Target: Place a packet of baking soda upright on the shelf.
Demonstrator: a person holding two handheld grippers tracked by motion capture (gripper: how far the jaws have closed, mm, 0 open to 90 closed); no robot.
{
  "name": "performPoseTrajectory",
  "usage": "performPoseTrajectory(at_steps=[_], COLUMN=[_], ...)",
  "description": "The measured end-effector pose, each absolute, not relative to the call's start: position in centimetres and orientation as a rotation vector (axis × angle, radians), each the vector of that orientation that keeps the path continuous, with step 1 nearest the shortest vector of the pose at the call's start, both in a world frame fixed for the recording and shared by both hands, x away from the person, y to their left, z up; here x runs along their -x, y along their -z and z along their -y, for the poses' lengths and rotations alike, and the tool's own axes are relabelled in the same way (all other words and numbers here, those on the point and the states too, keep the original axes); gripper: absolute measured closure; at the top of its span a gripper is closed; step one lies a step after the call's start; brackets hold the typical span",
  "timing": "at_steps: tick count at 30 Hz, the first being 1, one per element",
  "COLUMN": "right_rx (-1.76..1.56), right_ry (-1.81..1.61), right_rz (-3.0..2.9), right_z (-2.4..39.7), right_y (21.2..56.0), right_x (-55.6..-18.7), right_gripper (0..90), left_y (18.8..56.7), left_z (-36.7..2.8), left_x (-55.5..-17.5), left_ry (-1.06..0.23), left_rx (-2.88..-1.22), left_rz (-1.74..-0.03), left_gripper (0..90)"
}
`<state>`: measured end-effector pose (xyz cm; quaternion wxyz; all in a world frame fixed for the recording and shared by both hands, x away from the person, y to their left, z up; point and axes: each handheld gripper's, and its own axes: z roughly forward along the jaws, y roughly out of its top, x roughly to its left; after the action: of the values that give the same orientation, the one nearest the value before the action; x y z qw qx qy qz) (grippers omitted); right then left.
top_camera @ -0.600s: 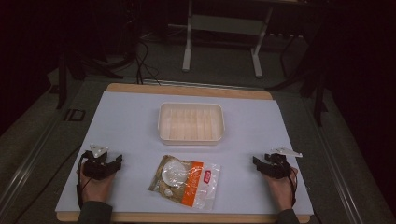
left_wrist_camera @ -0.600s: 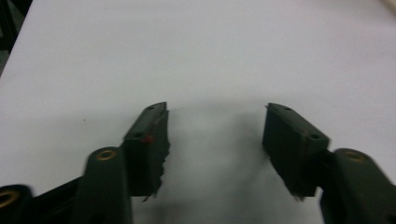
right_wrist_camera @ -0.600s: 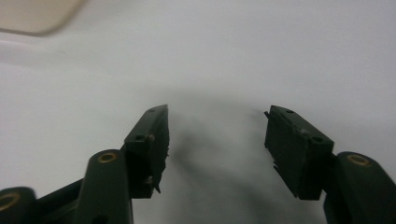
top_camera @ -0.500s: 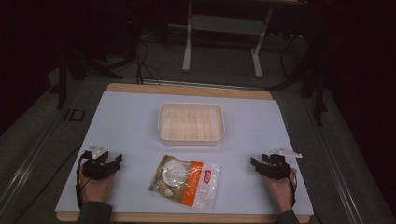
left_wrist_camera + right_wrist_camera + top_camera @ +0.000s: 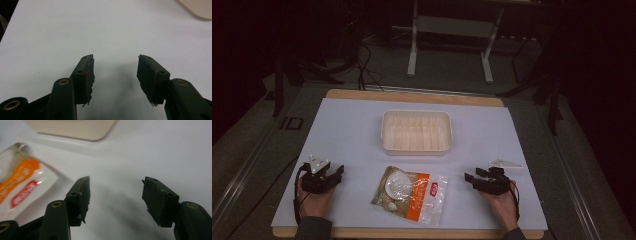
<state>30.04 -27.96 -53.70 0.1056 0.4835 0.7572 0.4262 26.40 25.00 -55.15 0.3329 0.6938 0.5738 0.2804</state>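
L hand-held gripper (image 5: 323,176): jaws apart, nothing btwn them; low over bare table, near-left corner.
R hand-held gripper (image 5: 484,181): jaws apart, empty; tips turned inward twd the bag.
Bag (image 5: 411,192): clear pouch w/ orange-red label, white round contents; lies flat at near edge, btwn both grippers.
Relation: bag lies right of L, left of R. Long axis approx left-right, slightly tilted. R looks a bit nearer; bag edge (image 5: 22,187) just beside its jaw.
Bin (image 5: 416,132): cream tray, empty, beyond the bag, mid-table.
Table (image 5: 352,130): white sheet on wood board; small clear scrap (image 5: 506,163) near R.
Room: dark, stand legs and cables behind.
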Motion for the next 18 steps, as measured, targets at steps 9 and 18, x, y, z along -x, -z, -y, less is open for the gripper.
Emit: performPoseTrajectory(at_steps=[9,18], right_rx=[-1.368,-1.327], right_ry=[-1.375,-1.406], right_rz=[-2.358,-2.434], right_z=[25.2,23.4], right_y=[53.2,53.4], right_x=[-29.2,-28.6], right_gripper=[35.3,34.8], left_y=[55.2,55.2], left_z=[-25.0,-25.0], left_x=[-26.4,-26.4], left_ry=[-0.738,-0.74], left_rx=[-1.813,-1.81], left_rz=[-1.497,-1.505], left_gripper=[46.9,46.3])
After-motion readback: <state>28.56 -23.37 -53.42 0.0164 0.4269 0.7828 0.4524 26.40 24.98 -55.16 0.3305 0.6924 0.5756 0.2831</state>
